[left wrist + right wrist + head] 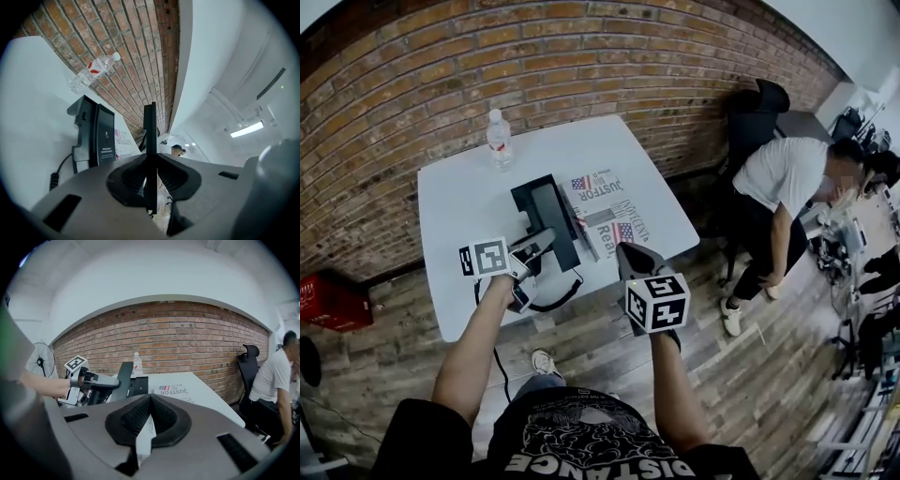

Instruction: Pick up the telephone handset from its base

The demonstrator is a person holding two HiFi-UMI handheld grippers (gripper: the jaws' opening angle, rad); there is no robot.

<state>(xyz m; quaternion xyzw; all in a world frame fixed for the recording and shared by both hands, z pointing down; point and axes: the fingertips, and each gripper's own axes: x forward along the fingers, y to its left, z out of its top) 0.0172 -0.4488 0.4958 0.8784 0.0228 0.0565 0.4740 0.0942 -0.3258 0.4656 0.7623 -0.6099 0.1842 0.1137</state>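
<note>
The black telephone base (534,199) sits mid-table on the white table (459,216); it also shows as a base (91,136) and a base (137,385) in the two gripper views. My left gripper (540,244) is shut on the black handset (112,373), which is raised and tilted above the base. The left gripper view shows the handset (150,136) edge-on between my left gripper's (150,161) pads. A coiled cord (553,302) hangs at the table's front edge. My right gripper (630,255) hovers right of the phone, right gripper (150,399) jaws together, holding nothing.
A water bottle (499,139) stands at the table's far side by the brick wall. A printed sheet (602,202) lies right of the base. A person (783,187) bends over by a black chair (759,112) at the right. A red box (333,300) is on the floor, left.
</note>
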